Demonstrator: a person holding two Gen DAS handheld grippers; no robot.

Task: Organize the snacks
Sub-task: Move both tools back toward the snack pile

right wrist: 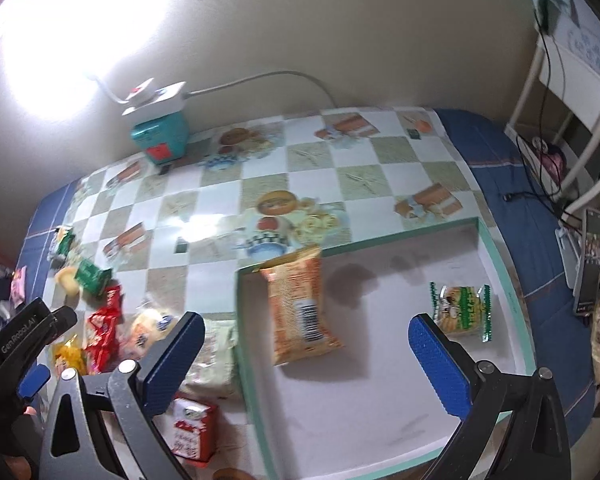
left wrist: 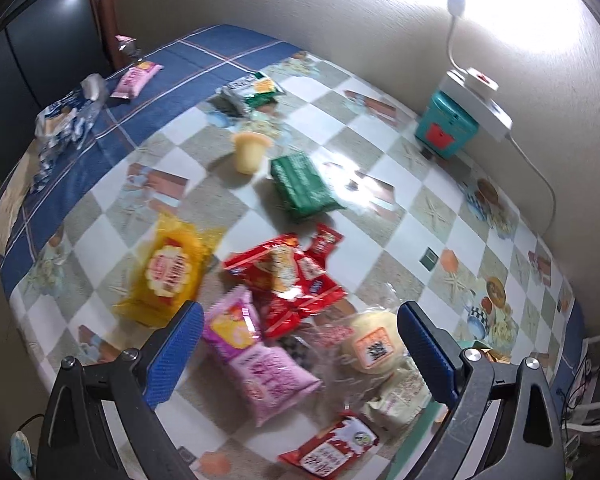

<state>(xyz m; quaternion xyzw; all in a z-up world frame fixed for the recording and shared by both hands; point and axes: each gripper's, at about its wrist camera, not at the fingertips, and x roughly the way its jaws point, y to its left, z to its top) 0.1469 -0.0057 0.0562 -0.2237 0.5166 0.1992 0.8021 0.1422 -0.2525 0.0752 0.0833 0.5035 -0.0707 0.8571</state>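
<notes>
My left tool [left wrist: 300, 344] hangs released, its blue fingers [left wrist: 176, 354] spread wide with nothing between them, above a loose heap of snacks near the front edge of the table [left wrist: 432, 220]. Under it lie a pink packet [left wrist: 270, 376], a magenta packet [left wrist: 232, 322] touching it, a tangle of red packets [left wrist: 290, 276] just behind, and a round pale bun in clear wrap [left wrist: 374, 346] beside the right finger. A red-and-white packet [left wrist: 332, 446] lies closest to the front edge. A yellow packet [left wrist: 170, 272] sits to the left of the heap, a green packet [left wrist: 302, 186] and a pale jelly cup [left wrist: 250, 150] further toward the middle of the table. More wrappers lie at the far left corner, too blurred to name.

My right tool [right wrist: 306, 356] is also released, its fingers [right wrist: 440, 364] apart and grasping nothing, over the shallow white tray [right wrist: 500, 264] with a green rim at the table's right end. Inside the tray lie an orange packet [right wrist: 302, 312] against the left wall, its top leaning on the far rim, and a small green-edged packet [right wrist: 462, 312] near the right wall, well apart from it. A teal box [right wrist: 160, 138] carrying a white power strip [right wrist: 156, 96] stands at the back edge against the wall.
</notes>
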